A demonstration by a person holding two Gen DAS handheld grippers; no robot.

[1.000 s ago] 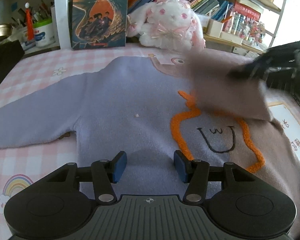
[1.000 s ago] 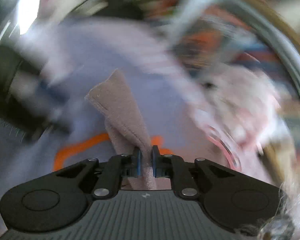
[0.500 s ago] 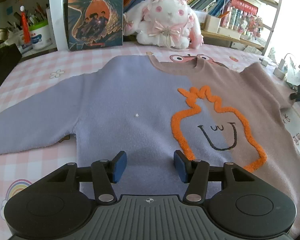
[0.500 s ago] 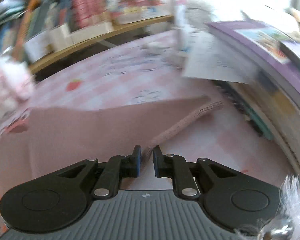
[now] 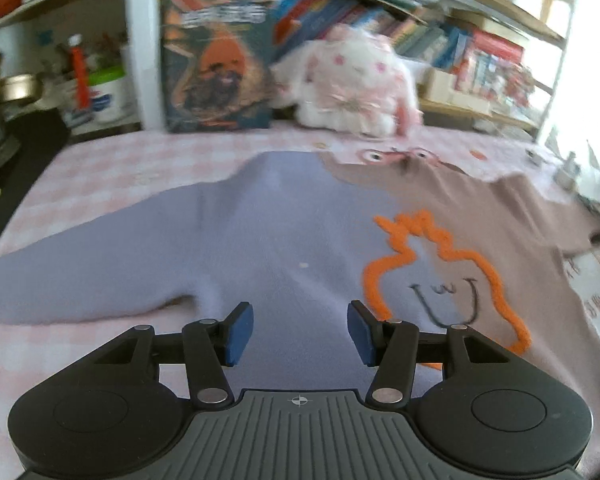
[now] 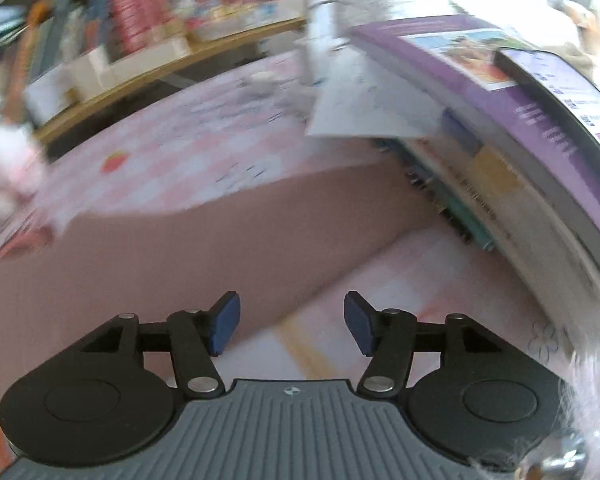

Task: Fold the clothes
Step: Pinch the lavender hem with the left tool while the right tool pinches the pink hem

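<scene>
A sweater, lilac on the left and mauve on the right with an orange outlined face, lies flat and spread out on a pink checked cloth. Its lilac sleeve stretches to the left. My left gripper is open and empty, just above the sweater's lower middle. In the right wrist view the mauve sleeve lies flat on the cloth. My right gripper is open and empty over the sleeve's lower edge.
A white plush rabbit and an upright book stand behind the sweater, before shelves of books. A stack of books lies close to the right of the sleeve end. A black object lies at the left edge.
My right gripper carried the mauve sleeve from over the sweater's front out to the right, laid it flat and opened, letting it go. My left gripper stayed open in place.
</scene>
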